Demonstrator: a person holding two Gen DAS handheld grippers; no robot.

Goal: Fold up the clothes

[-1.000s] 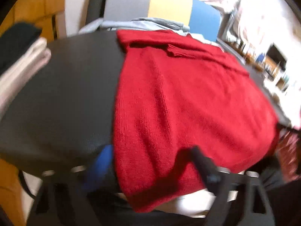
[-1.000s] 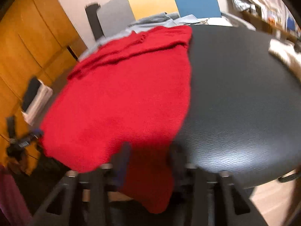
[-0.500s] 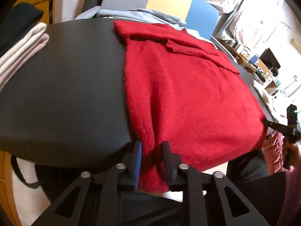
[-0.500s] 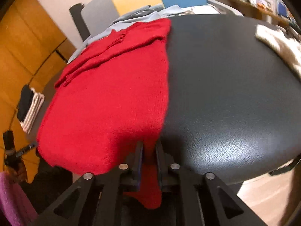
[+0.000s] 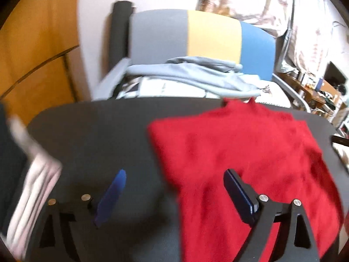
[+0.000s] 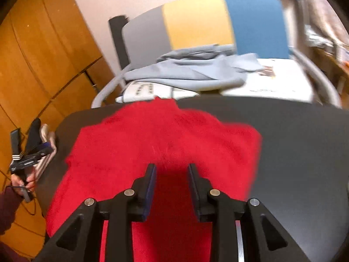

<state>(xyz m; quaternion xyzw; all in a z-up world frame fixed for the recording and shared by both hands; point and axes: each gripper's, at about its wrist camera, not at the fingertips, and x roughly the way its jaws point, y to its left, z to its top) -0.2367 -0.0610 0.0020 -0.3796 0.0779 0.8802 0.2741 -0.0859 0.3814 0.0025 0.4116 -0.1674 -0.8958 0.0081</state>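
Observation:
A red knitted sweater (image 5: 250, 148) (image 6: 163, 135) lies on the black table (image 5: 98, 131) (image 6: 294, 142), doubled over into a shorter shape, its far edge near the table's back rim. My left gripper (image 5: 174, 173) hovers over the sweater's left edge with its jaws opening wide; the left pad is over bare table and the right pad over the red knit, pressing on nothing. My right gripper (image 6: 171, 167) hangs above the sweater's near part with its jaws opening. Red fabric shows in the gap, but the pads stand clear of it.
A stack of folded clothes (image 5: 28, 174) (image 6: 43, 135) sits at the table's left end. Behind the table stands a chair (image 5: 209, 37) (image 6: 196, 26) with a grey, yellow and blue back, holding a grey garment (image 5: 196, 74) (image 6: 185, 72). Wooden cabinets (image 6: 43, 65) line the left.
Both grippers were pinching the sweater's near hem at the table's front edge. They carried it forward over the sweater, and both have let go, the left one spreading wide.

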